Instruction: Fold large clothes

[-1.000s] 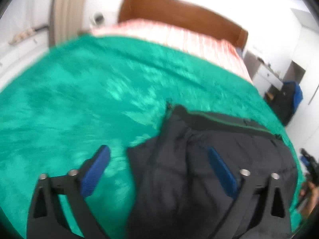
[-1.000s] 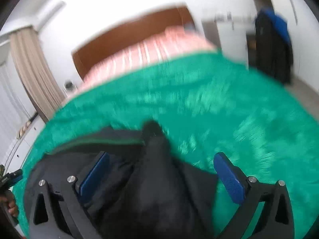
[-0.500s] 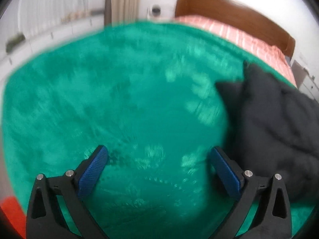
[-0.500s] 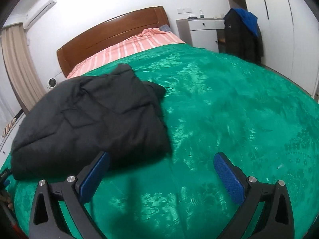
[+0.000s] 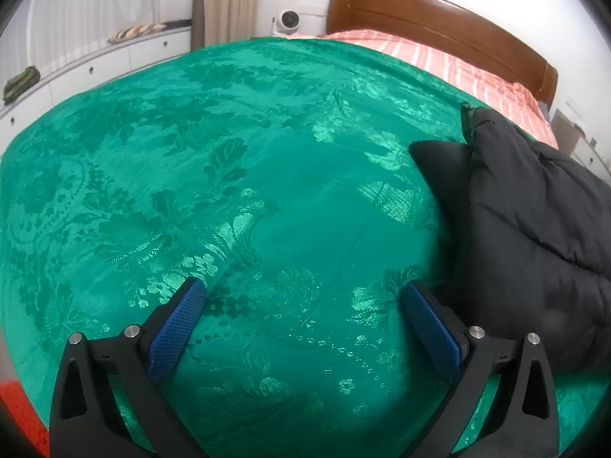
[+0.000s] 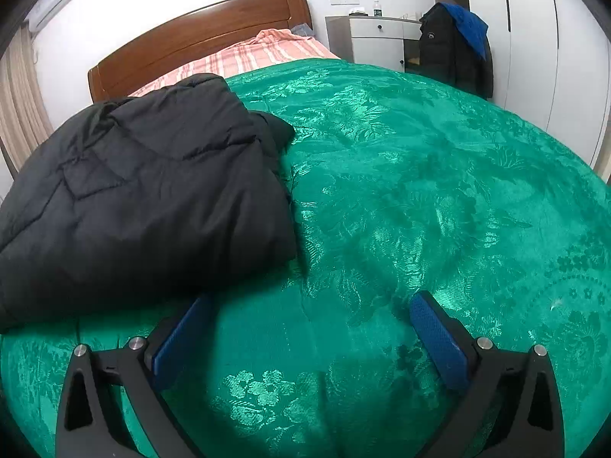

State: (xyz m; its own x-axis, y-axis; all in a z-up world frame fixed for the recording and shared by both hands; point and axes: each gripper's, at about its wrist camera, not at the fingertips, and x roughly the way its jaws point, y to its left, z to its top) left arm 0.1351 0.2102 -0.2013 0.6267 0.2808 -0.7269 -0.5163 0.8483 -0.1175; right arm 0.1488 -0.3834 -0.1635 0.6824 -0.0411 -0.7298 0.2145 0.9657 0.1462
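Risks as we see them: the jacket [image 6: 145, 198] is puffy, quilted stuff, so the fold will likely spring open if nothing presses it flat. The upper layer sits bulged, not flush. The loose lobe [image 6: 275, 129] sticking out at the far right corner could slide out and spoil the shape if we nudge the bundle. The green bedspread [image 6: 439, 210] looks slick and satiny; any push on the jacket may make it skate rather than crease. The right tool's left finger sits just at the near hem, so a careless forward move would snag or lift that edge.

Tool state: left tool [image 5: 305, 328] has its fingers spread wide, nothing between them, hanging over bare bedspread [image 5: 229, 191]. Right tool [image 6: 309, 332] likewise spread, empty.

Jacket [image 5: 534, 229] location: on the bed, between the two tools, to the right of the left one and to the left of the right one, near the front edge of the bed, well short of the striped pink sheet [image 6: 248, 57] by the headboard [image 6: 198, 26].

Look: black, matte, stitched panels, folded into a rough thick rectangle, edges uneven. Our read is the fold is mostly done but wants a tidy-up.
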